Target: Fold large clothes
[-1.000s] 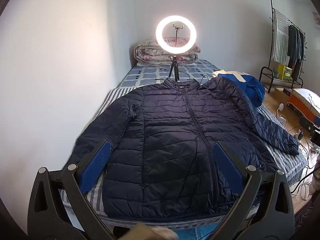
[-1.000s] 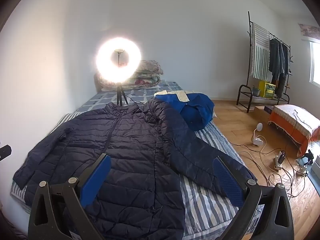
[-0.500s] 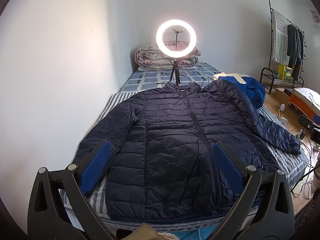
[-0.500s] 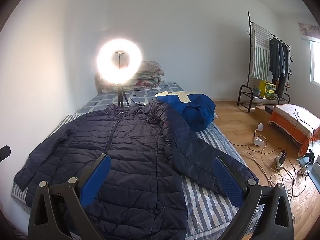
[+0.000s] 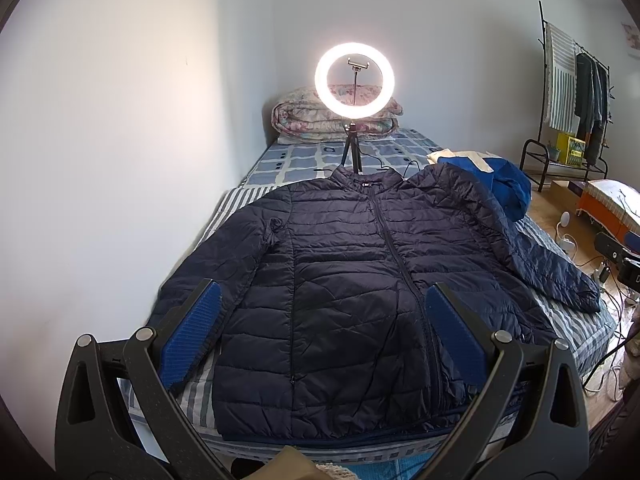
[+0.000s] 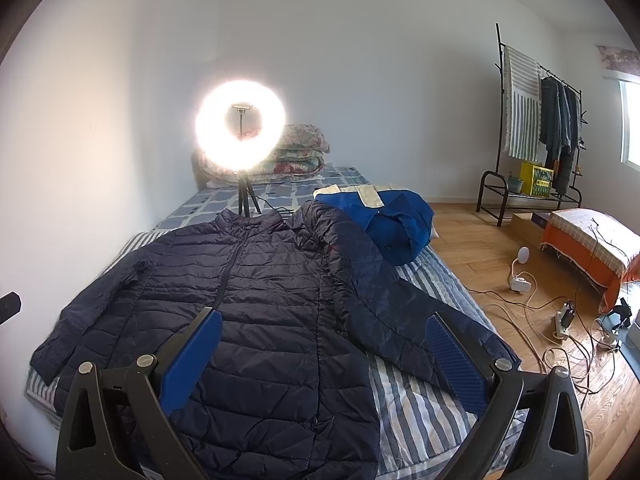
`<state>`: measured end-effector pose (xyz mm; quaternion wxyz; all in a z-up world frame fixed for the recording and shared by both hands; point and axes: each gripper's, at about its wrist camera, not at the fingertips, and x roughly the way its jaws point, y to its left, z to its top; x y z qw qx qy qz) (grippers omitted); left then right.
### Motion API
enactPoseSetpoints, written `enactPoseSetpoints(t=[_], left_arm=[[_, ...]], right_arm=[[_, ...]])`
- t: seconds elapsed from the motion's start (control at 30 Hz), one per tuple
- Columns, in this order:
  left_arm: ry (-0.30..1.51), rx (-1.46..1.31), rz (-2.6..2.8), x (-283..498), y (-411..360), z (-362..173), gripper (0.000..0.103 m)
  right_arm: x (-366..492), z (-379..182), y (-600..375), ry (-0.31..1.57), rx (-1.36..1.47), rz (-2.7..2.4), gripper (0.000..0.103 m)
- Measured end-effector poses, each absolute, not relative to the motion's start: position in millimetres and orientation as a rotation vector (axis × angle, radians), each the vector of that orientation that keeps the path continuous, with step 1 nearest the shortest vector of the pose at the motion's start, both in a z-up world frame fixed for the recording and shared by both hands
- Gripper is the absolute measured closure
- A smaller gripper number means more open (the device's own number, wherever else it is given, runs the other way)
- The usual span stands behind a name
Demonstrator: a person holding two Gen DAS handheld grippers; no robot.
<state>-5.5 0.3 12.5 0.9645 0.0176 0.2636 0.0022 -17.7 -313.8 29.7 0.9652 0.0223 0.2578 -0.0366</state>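
On the bed (image 5: 568,316) the jacket (image 5: 360,272) lies flat, zipped, sleeves spread; both the left gripper (image 5: 320,340) and right gripper (image 6: 320,356) hover above its hem, fingers spread wide, grasping nothing

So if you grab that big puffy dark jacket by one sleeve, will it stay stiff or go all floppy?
Probably floppy: the navy puffer jacket lies limp and creased on the striped bed, so its body would likely sag and trail. It looks light for its size, being thin quilted padding. Its shell has a sheen on the sleeve, so it may slip in a gripper.
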Motion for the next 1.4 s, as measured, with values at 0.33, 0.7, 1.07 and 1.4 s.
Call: enactPoseSetpoints(t=[0.33, 0.7, 1.07, 1.4], left_arm=[[0.531, 0.035, 0.006, -6.3, 0.2, 14.7, 0.000], [0.529, 0.031, 0.007, -5.7, 3.8, 19.2, 0.000], [0.529, 0.031, 0.008, -5.3, 4.6, 21.3, 0.000], [0.525, 0.029, 0.010, -5.2, 6.6, 21.2, 0.000]], right_arm=[[-19.0, 31.0, -315.6, 0.517, 0.049, -0.073, 0.000], [-18.5, 30.8, -313.7, 0.514, 0.045, -0.069, 0.000], [-20.3, 29.7, -314.7, 0.513, 0.047, -0.068, 0.000], [-20.4, 29.6, -314.0, 0.513, 0.048, -0.068, 0.000]])
